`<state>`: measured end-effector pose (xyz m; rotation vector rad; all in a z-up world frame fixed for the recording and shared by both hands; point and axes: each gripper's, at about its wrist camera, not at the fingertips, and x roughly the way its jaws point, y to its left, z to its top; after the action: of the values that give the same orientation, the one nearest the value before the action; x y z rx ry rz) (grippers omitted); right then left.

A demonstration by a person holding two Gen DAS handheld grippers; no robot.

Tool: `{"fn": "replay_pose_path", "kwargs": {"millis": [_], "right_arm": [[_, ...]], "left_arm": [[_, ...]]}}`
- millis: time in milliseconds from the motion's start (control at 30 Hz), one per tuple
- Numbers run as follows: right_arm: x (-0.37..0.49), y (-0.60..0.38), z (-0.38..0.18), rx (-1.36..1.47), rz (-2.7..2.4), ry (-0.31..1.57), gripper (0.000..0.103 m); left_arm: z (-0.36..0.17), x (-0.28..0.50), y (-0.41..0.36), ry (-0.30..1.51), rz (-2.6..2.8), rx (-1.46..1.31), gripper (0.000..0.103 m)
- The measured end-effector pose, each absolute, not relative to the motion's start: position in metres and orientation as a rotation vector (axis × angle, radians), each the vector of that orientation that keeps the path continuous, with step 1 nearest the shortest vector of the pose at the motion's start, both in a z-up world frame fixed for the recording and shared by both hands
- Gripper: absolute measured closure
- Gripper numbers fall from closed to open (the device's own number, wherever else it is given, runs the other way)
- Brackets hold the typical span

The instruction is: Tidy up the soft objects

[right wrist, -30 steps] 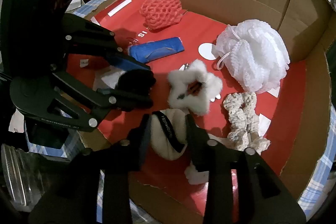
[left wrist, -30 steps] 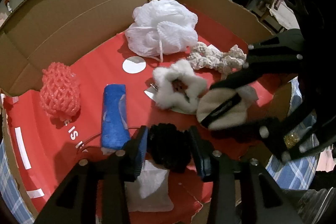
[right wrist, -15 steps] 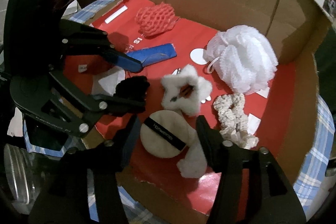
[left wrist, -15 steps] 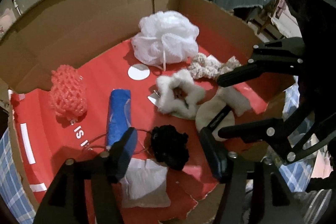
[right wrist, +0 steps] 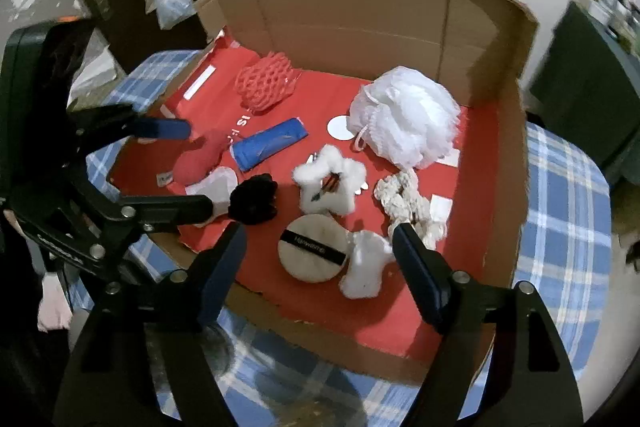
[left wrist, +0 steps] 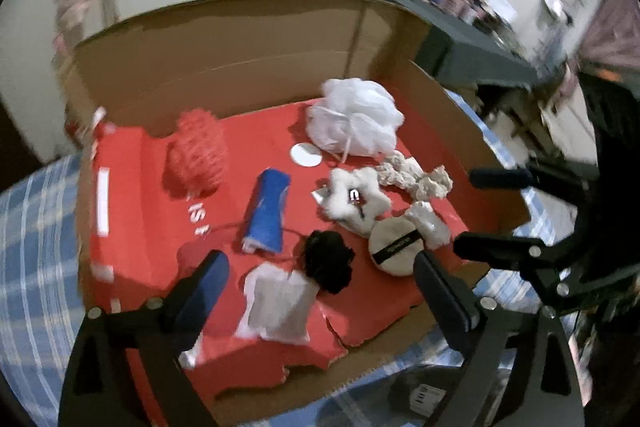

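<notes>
- My left gripper (left wrist: 320, 291) hangs with its jaws wide apart and nothing between them, above the near edge of the cardboard box (left wrist: 248, 39); my right gripper (right wrist: 320, 259) is spread just as wide, also empty, over the same near edge.
- Every soft object I can see lies on the red floor of the box, none outside it, so I judge the gathering done; what is left, if anything, is neatening.
- Taking the white star-shaped fluffy piece (right wrist: 330, 183) as my landmark, I count one of each:
- one black scrunchie (right wrist: 254, 199) just left of it;
- one round beige powder puff (right wrist: 312, 253) with a black band just in front, and one small white fluffy piece (right wrist: 366, 263) touching that puff;
- one cream knitted scrunchie (right wrist: 404, 203) just right of it;
- one white mesh bath pouf (right wrist: 404, 117) behind and to the right;
- one blue rolled cloth (right wrist: 270, 143) behind and to the left, one red foam net (right wrist: 266, 85) farther back;
- one white cloth pad (left wrist: 278, 305) beyond the black scrunchie, nearest my left gripper.
- That makes nine soft things, well spread, few touching.
</notes>
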<state>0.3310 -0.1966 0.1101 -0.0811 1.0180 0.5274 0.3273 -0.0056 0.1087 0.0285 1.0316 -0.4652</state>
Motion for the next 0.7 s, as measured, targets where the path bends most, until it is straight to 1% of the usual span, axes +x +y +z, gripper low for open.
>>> {"fn": "replay_pose_path", "kwargs": {"millis": [233, 700], "right_arm": [[0.313, -0.196, 0.112, -0.049, 0.392, 1.025, 0.028], [0.306, -0.195, 0.090, -0.029, 0.285, 1.053, 0.028]], "left_arm": [[0.103, 0.309, 0.005, 1.045, -0.352, -0.015, 0.005], [0.086, 0.297, 0.019, 1.062, -0.232, -0.041, 0.004]]}}
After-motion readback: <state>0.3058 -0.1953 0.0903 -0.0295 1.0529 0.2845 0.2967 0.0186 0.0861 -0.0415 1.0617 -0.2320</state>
